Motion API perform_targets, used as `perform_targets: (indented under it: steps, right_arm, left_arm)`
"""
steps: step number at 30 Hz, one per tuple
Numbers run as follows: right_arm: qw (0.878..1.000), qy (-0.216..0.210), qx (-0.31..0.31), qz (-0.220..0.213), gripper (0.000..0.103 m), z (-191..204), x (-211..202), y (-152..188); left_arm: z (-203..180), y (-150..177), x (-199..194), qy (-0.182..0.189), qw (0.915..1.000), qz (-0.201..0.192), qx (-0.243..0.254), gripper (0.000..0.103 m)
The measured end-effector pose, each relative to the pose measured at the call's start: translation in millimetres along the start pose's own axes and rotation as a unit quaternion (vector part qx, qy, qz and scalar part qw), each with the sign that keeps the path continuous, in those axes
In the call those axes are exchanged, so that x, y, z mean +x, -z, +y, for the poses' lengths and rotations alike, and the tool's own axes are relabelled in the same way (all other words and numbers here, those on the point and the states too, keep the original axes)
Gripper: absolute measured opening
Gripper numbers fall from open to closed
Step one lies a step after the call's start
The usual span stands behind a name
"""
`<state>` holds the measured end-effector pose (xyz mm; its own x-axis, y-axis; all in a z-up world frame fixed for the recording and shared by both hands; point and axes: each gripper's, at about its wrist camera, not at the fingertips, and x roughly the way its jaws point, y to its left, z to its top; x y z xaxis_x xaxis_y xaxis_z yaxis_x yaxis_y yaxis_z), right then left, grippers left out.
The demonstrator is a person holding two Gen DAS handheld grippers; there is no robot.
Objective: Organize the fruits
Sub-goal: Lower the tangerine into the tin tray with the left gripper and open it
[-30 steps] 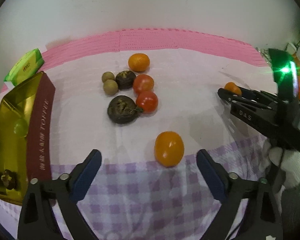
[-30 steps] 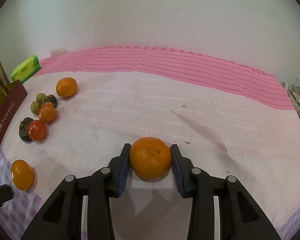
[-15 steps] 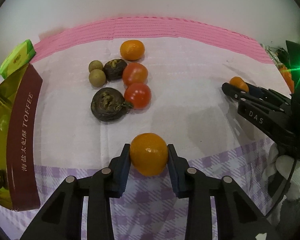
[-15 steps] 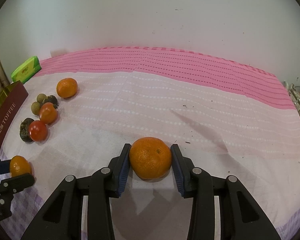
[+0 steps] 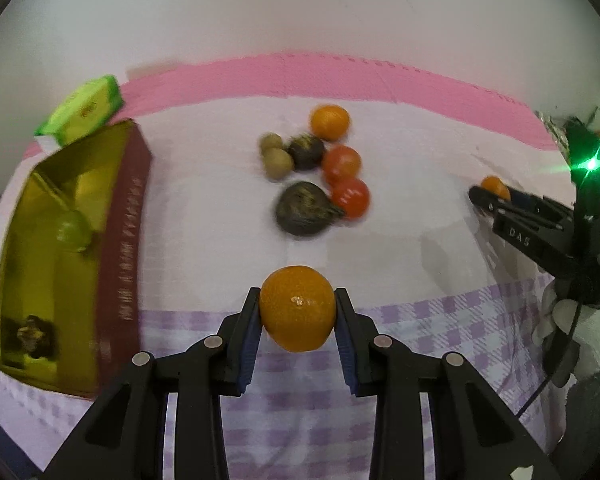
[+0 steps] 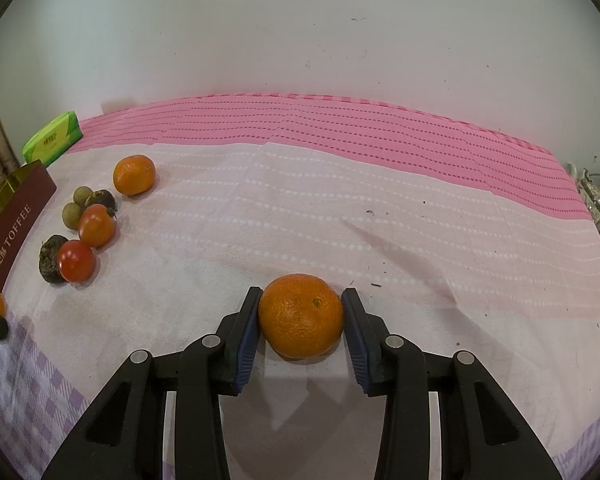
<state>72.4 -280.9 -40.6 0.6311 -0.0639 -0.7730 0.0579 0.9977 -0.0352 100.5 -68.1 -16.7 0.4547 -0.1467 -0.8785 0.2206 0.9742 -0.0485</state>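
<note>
The left gripper (image 5: 296,312) had its jaws clamped on a smooth orange (image 5: 297,308); ahead lay a fruit cluster (image 5: 316,172), with a gold box (image 5: 60,240) leftward. The right gripper (image 6: 300,320) gripped a mandarin (image 6: 301,315) on the desk (image 6: 380,220).

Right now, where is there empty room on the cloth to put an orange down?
The wide white stretch between the pink stripe and the right claw is bare. It is crowded near the toffee box, around the fruit cluster.
</note>
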Motion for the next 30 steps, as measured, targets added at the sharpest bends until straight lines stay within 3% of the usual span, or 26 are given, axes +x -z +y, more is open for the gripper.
perform_targets:
  steps: [8, 13, 22, 30]
  right_arm:
    - [1.000, 0.000, 0.000, 0.000, 0.041, 0.3, -0.1, -0.1]
    - [1.000, 0.001, 0.000, 0.000, 0.041, 0.3, -0.2, -0.1]
    - [1.000, 0.001, 0.000, 0.000, 0.041, 0.5, -0.3, -0.3]
    - [1.000, 0.001, 0.000, 0.000, 0.041, 0.9, -0.6, -0.3]
  left_arm:
    - [46.8, -2.8, -43.1, -0.030, 0.9980, -0.048, -0.030, 0.031]
    - [81.2, 0.0, -54.6, -0.055, 0.9947, -0.058, -0.065, 0.031]
    - [140.7, 15.9, -48.6, -0.086, 0.9854, -0.039, -0.142, 0.031]
    - [158.7, 28.8, -34.1, -0.094, 0.9830, -0.019, -0.157, 0.031]
